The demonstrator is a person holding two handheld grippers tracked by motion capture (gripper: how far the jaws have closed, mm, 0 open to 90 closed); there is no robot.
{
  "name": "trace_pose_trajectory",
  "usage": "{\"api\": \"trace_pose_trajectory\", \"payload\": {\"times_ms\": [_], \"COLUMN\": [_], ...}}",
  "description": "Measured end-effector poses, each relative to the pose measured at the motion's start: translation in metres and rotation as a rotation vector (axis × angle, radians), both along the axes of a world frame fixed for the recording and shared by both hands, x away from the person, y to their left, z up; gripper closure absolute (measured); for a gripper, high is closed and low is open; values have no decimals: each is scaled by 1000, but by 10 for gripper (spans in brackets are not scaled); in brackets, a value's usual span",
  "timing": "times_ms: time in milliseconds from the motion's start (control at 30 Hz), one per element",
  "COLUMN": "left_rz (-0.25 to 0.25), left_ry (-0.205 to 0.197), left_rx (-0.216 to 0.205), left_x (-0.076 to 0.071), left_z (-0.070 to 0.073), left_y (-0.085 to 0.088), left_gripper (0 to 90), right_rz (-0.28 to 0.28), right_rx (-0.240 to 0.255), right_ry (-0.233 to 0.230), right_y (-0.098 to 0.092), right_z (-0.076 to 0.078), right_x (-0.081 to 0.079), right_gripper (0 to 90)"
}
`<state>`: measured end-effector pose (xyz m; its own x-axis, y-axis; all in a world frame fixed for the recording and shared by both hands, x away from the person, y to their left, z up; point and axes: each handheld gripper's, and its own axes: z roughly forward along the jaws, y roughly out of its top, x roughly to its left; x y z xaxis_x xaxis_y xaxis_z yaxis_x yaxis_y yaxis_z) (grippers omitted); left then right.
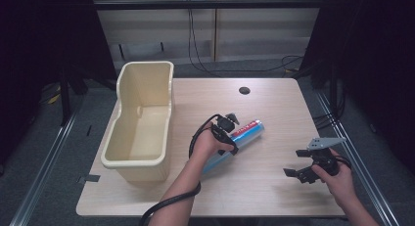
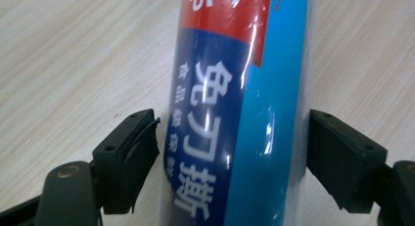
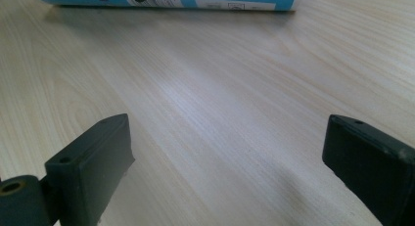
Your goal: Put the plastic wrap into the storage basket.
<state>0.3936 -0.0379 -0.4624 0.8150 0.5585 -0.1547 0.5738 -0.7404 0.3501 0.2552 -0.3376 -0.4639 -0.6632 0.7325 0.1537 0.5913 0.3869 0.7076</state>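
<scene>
The long blue roll (image 1: 240,138) lies flat near the middle of the counter (image 1: 264,196), and your left tongs (image 2: 232,152) sit around its middle. The pads look close on both sides, the right one about touching, but the hold is not tight yet. Squeeze evenly and keep the roll level, because its shiny wrap may slip. It has a red band and white Chinese words I cannot read well. Your right tongs (image 3: 227,162) rest wide and hold nothing near the right edge. The cream bin (image 1: 142,123) stands at the left edge.
</scene>
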Motion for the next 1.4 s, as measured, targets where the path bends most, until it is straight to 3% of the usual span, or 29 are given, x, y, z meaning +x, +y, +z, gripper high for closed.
{"api": "trace_pose_trajectory", "payload": {"times_ms": [333,467,700,833,867,900,933,1033,1100,1233,1267,1400], "left_rz": [8,-15,-31,-22,-6,-6,27,13,37,37,57,43], "left_ry": [48,37,28,53,82,82,117,126,144,176,177,154], "left_rx": [69,89,178,178,179,179,163,157,151,131,139,138], "left_x": [2,3,1,1,2,2,0,0,-2,0,-1,0], "left_z": [-9,-11,-9,-8,-7,-7,-7,-5,2,16,20,31], "left_y": [-10,-15,-27,-26,-26,-26,-26,-25,-25,-21,-21,-17], "left_gripper": [281,291,308,315,316,318,319,319,320,320,320,320], "right_rz": [1,-1,-3,-4,-2,-2,-3,-6,-8,-8,-9,-9], "right_rx": [3,5,3,6,6,6,8,7,9,14,14,19], "right_ry": [-2,-7,-10,-8,-8,-8,-5,-7,-11,-9,-11,-14], "right_y": [0,-1,-2,-2,-2,-2,-3,-3,-4,-4,-4,-4], "right_z": [0,1,1,1,1,1,1,1,1,1,1,2], "right_x": [1,1,1,1,1,1,1,2,2,2,2,1], "right_gripper": [42,43,43,43,43,43,43,43,43,43,43,43]}}
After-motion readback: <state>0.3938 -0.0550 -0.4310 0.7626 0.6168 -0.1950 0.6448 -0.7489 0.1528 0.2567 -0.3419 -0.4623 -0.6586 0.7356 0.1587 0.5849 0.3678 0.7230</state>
